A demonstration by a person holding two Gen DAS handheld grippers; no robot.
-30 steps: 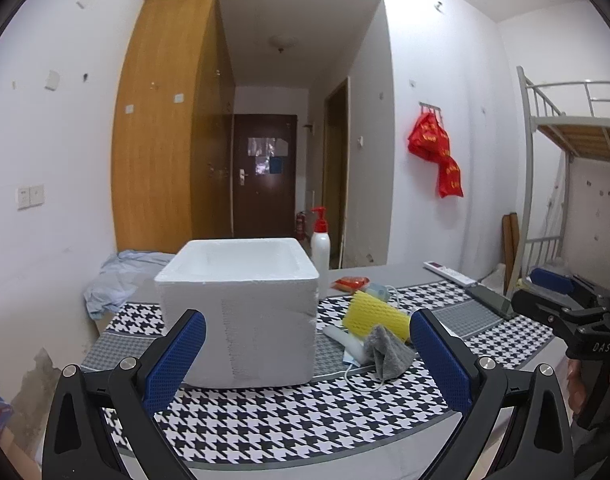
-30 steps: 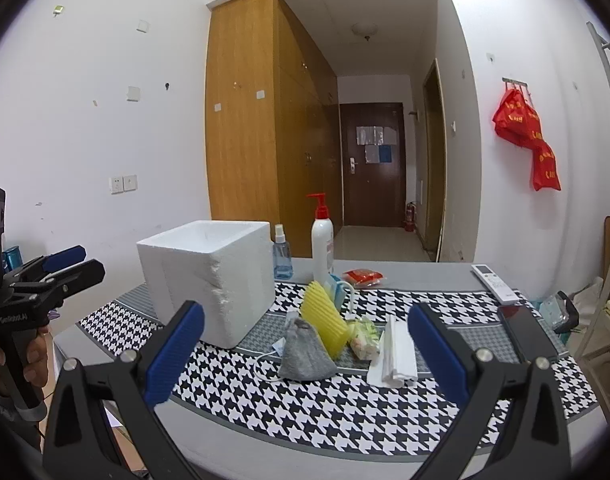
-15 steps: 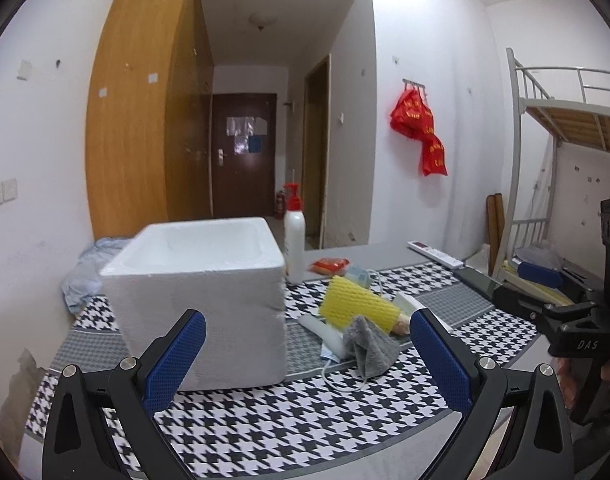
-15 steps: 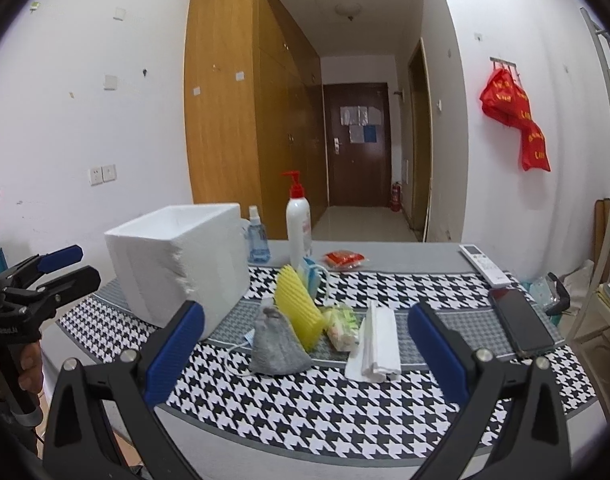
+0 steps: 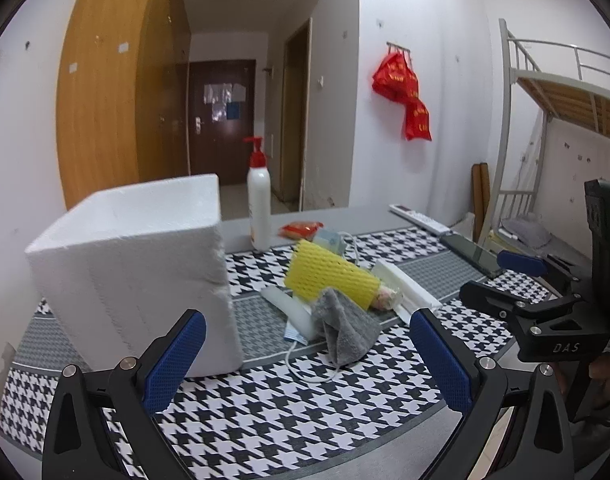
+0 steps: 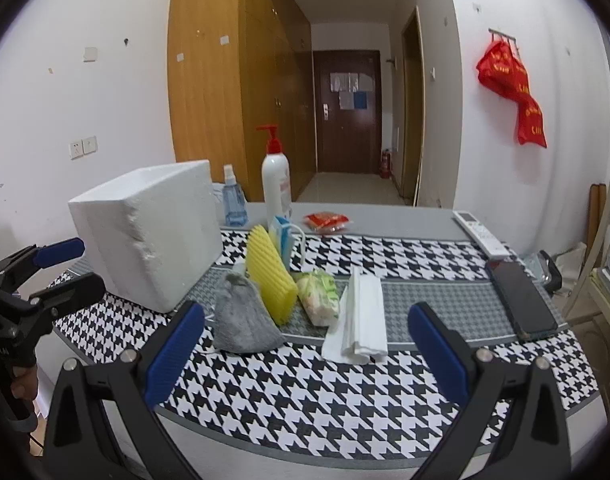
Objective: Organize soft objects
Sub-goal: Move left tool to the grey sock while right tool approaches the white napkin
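A white foam box [image 5: 133,268] [image 6: 149,236] stands on the houndstooth mat. Right of it lies a pile of soft things: a grey cloth [image 5: 345,332] [image 6: 243,318], a yellow foam net sleeve [image 5: 329,278] [image 6: 269,272], a face mask [image 5: 301,334], a green-white soft packet [image 6: 319,296] and folded white foam [image 6: 361,320] [image 5: 405,284]. My left gripper [image 5: 305,364] is open and empty, in front of the box and cloth. My right gripper [image 6: 305,356] is open and empty, in front of the pile. Each gripper shows in the other's view.
A pump bottle [image 6: 276,184] [image 5: 259,208], a blue spray bottle [image 6: 233,204], a red packet [image 6: 327,221], a remote [image 6: 481,234] and a phone [image 6: 521,300] lie at the back and right. A bunk bed frame [image 5: 545,120] stands at the right.
Both grippers have moved closer to the table and swung a little; the box and pile look larger. Both stay open and empty.
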